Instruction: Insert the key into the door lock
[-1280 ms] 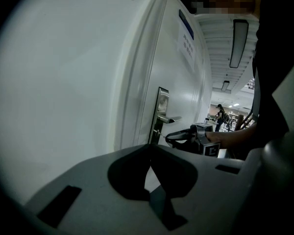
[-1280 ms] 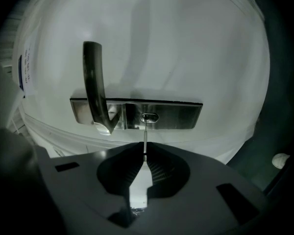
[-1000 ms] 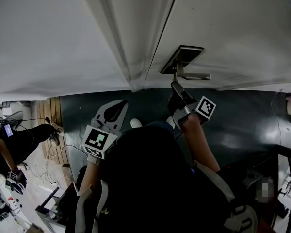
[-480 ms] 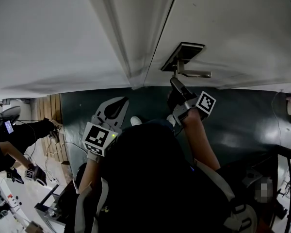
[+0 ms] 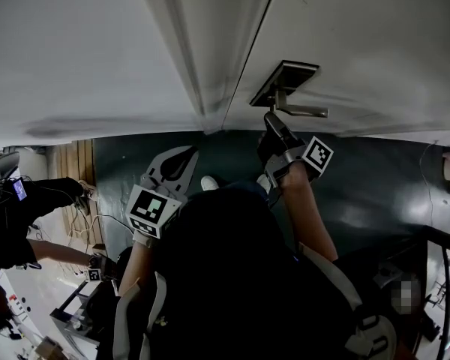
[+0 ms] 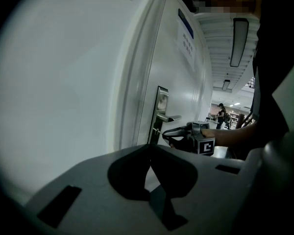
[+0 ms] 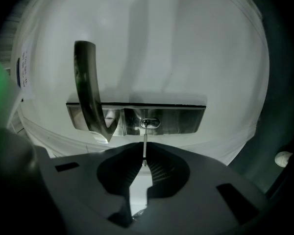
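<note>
- The key (image 7: 145,143) is being gripped by its near end between the closed jaws of the right gripper (image 7: 144,164), with its thin blade pointing straight away toward the door (image 7: 176,48).
- The blade's far tip is being presented at the keyhole (image 7: 149,123), an oval slot in the metal lock plate (image 7: 181,119). The tip is lying at the slot's mouth, but how far it is in cannot be told.
- The door handle (image 7: 88,87) is projecting from the left part of the same plate, just left of the keyhole and apart from the key.
- The left gripper (image 6: 150,173) is being held low and to the left, well apart from the lock, with its jaws closed together on nothing.
- The insertion step itself is judged to be in hand. The key is being lined up with the slot, and the task appears well along but not yet finished.
- A straight push along the blade's own line, away toward the door, is being called for next, with the blade held square to the slot. Any sideways tilt would probably make the tip catch on the slot's edge or the key pivot between the pads.
</note>
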Available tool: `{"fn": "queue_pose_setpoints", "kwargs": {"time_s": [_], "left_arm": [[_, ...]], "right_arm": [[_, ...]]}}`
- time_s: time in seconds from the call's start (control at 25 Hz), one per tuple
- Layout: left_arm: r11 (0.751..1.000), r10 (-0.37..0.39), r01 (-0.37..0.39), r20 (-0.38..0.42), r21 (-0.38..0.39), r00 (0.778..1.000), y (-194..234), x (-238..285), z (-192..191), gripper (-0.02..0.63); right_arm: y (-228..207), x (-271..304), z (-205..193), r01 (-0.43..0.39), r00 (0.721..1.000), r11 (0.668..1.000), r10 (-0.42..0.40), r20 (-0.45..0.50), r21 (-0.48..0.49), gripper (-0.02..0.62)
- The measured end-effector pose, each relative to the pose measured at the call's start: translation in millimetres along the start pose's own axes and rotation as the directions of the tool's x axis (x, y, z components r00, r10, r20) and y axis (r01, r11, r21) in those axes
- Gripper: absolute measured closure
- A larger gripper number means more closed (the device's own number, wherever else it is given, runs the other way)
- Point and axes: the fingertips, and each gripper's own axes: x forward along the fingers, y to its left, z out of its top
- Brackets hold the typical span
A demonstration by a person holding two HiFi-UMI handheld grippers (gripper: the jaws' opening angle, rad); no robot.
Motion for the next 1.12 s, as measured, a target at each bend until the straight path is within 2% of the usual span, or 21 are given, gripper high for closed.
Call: {"fn": "queue_pose_setpoints", "kwargs": {"time_s": [0.32, 0.44, 0.84, 1.12], "left_arm": [[1.0, 0.013, -0.013, -0.006, 0.0, 1.0, -1, -1, -3, 0.598], [1.0, 0.013, -0.013, -0.006, -0.004, 1.0, -3, -1, -4, 0.598], [1.0, 0.02, -0.02, -0.003, -0.008, 1.0, -6, -3, -4, 0.598], [0.999, 0.022, -0.022, 0.018, -0.029, 1.0, -16, 3, 0, 0.598]], "right_arm": [[-5, 0, 5, 0.054, 0.999, 0.998, -0.053, 0.005, -0.027, 0.563], [-3, 1, 6, 0.051, 0.999, 0.999, -0.051, 0.013, -0.011, 0.563], [-3, 16, 18, 0.024, 0.999, 0.999, -0.022, 0.029, -0.047, 0.563], [-1, 15, 15, 0.032, 0.999, 0.993, -0.032, -0.002, -0.109, 0.548]]}}
